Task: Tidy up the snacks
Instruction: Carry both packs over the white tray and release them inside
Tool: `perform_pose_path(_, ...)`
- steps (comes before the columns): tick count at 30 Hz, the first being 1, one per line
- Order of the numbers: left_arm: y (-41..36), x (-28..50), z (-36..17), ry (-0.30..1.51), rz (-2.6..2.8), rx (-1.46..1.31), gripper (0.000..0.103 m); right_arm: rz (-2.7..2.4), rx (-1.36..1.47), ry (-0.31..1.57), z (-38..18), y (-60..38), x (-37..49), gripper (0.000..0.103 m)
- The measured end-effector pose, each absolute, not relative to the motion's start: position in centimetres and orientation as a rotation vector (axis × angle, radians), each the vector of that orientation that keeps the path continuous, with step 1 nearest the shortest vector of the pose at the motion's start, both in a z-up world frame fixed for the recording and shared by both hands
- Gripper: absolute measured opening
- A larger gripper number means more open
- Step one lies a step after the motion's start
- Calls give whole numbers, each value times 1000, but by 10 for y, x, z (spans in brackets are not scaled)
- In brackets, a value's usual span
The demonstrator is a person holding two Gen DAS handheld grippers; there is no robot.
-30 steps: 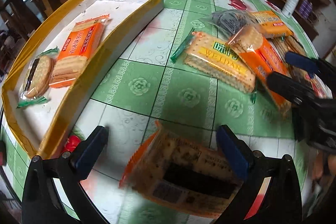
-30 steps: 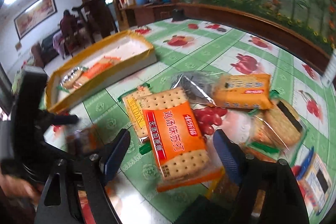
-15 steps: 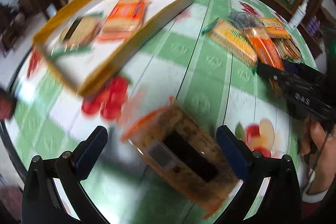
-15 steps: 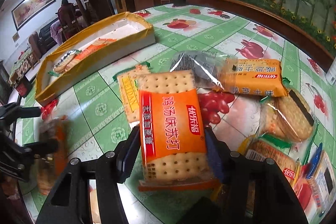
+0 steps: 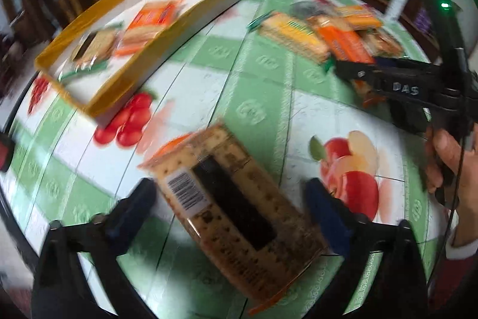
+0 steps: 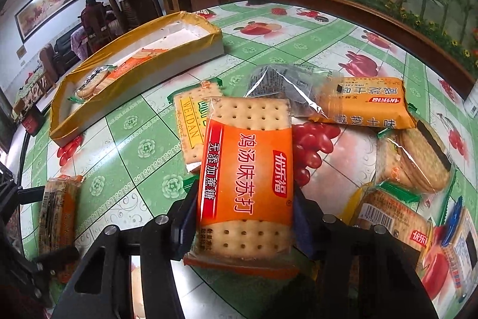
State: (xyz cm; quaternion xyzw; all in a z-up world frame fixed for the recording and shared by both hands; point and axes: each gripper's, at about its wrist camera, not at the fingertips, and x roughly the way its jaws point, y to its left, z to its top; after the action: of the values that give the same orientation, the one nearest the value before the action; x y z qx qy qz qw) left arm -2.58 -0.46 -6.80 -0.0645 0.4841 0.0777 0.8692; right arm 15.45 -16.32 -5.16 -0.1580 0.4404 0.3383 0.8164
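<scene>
Orange wrapper fills the right gripper (image 6: 245, 204): its jaws have just been closing and now pinch the orange cracker pack (image 6: 248, 169) by its long sides, with the far end resting on other snacks (image 6: 191, 121) at 12 o'clock. Lift it straight up first so nothing drags, then carry it to the yellow box (image 6: 125, 97) at 10 o'clock. The left gripper (image 5: 228, 193) has been closing too and seems to hold the brown cracker pack (image 5: 233, 205), so keep them apart.
</scene>
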Motion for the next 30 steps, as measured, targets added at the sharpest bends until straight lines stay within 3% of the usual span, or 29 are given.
perform_pose_path(2,-4,-24,-64,997,130,-127,65,706,-309,951,-51,-168,153,55)
perform_pose_path(4,2,-20,-62,984,101,-150,61,699,-274,962,-50,-173,152,55)
perform_pose_path(17,15,-32,-29,828,163,-28,57,754,25,882,-10,-216,108,55)
perform_pose_path(30,78,-28,-2,715,299,-69,54,857,33,846,15,-171,81,55)
